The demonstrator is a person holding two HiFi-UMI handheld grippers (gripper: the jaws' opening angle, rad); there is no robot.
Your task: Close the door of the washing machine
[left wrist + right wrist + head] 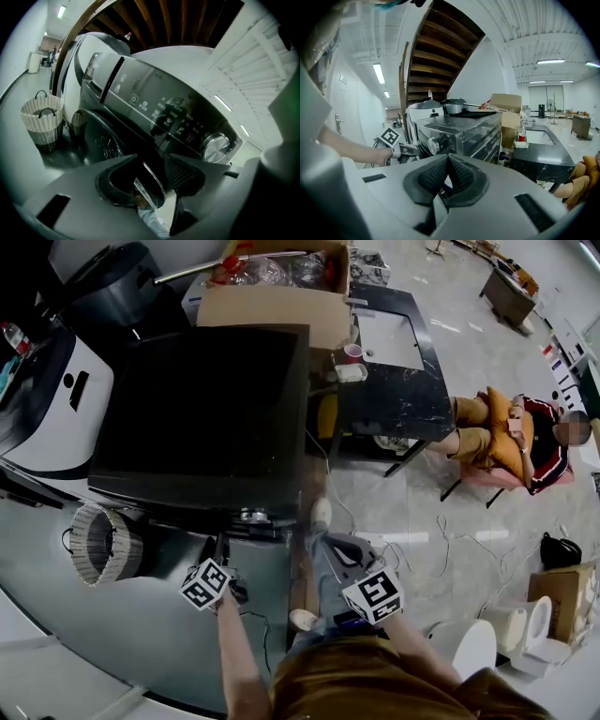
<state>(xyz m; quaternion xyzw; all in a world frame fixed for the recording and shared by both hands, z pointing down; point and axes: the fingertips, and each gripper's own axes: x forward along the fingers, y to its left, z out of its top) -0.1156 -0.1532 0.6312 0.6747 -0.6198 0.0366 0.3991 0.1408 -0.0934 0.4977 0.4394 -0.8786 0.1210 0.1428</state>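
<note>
The black washing machine [206, 418] fills the middle of the head view; its control panel with a silver knob [216, 146] and its dark round door [101, 138] show in the left gripper view. My left gripper [222, 545] is low at the machine's front. Its jaws [152, 164] stand open, with a thin shiny edge [149, 183], apparently the door's rim, between them and a gap on each side. My right gripper [325, 542] hangs to the right of it, off the machine, pads shut [447, 158] on nothing.
A wicker laundry basket [103, 542] stands on the floor left of the machine. A white appliance [56, 399] is beside it. Behind are a cardboard box [277, 287] and a black table [394, 371]. A person sits at the right [511, 442]. Cables lie on the floor.
</note>
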